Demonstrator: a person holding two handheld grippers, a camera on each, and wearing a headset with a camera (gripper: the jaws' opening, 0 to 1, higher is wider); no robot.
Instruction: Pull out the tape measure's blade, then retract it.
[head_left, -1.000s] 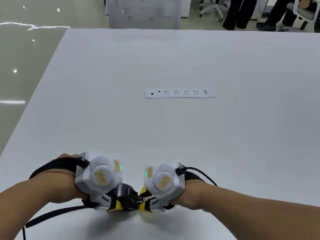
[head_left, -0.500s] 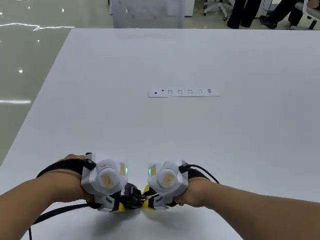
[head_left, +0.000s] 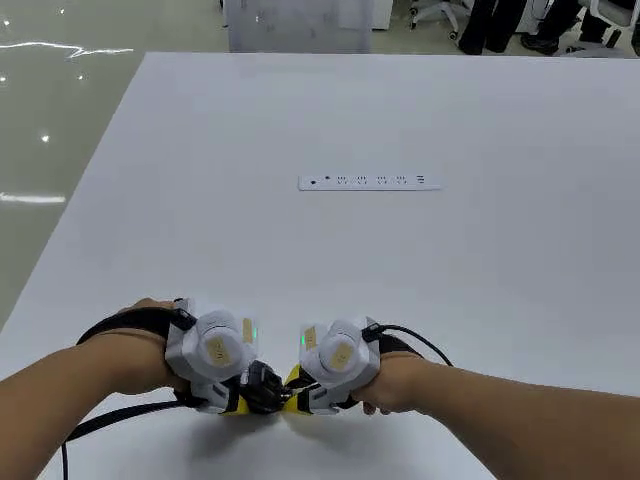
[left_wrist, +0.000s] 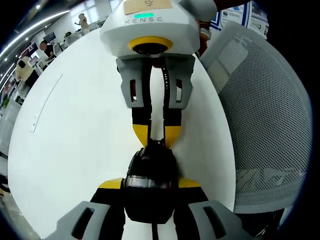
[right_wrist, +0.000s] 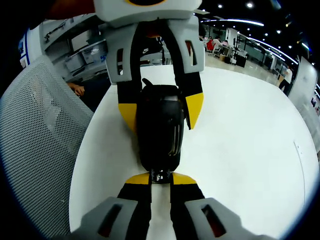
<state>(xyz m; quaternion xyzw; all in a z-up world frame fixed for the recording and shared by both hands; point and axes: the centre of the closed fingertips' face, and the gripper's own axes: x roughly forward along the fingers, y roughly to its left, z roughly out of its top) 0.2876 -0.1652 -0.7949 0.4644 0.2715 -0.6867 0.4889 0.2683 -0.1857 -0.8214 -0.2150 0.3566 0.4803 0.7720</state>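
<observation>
From the headset I get just a dark sliver of the black plastic tape measure case (head_left: 262, 388); the rest sits buried under the white housings of the left gripper (head_left: 243, 398) and right gripper (head_left: 293, 392), so I can't read either grip from there. In the right gripper view the blade's hook end (right_wrist: 160, 176) is a tiny dark tab pinched at the jaw tips, too small to tell whether any blade is drawn. The white power strip (head_left: 369, 182) has sockets too small to count, the top edge cuts off the dark-trousered legs (head_left: 497, 22), and the bottom edge cuts the black cable (head_left: 120, 420).
</observation>
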